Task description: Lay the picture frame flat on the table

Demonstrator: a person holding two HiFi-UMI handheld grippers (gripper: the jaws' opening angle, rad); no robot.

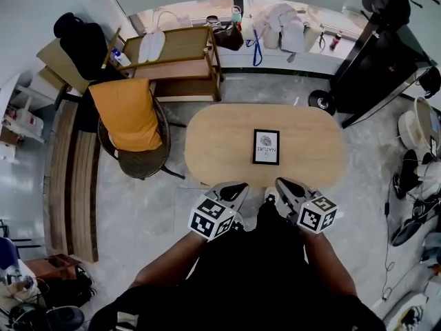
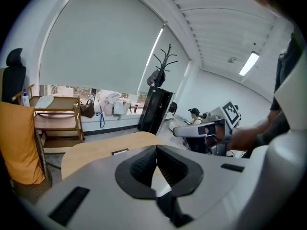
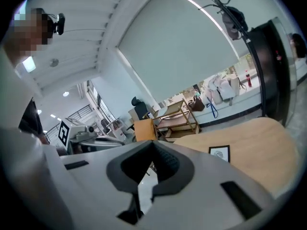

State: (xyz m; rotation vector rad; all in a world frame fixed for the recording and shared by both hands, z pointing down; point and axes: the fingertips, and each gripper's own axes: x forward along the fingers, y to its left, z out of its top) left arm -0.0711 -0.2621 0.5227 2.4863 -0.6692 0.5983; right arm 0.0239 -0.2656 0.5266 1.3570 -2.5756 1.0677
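Note:
A black picture frame point(image 1: 266, 147) with a white print lies flat, face up, in the middle of the oval wooden table point(image 1: 207, 143). Both grippers hover off the table's near edge, in front of the person's body. My left gripper point(image 1: 231, 190) is shut with nothing between its pads. My right gripper point(image 1: 289, 187) is also shut and empty. The left gripper view looks over the closed left gripper point(image 2: 156, 147) toward the frame point(image 2: 120, 152) on the table point(image 2: 91, 153). The right gripper view has the closed right gripper point(image 3: 152, 143) with the frame point(image 3: 220, 153) further out on the table point(image 3: 259, 147).
A wicker chair with an orange cushion point(image 1: 131, 126) stands left of the table. A wooden shelf cart point(image 1: 176, 61) is behind it. A black cabinet point(image 1: 375, 67) stands at the far right, and a window ledge with bags point(image 1: 282, 29) runs along the back.

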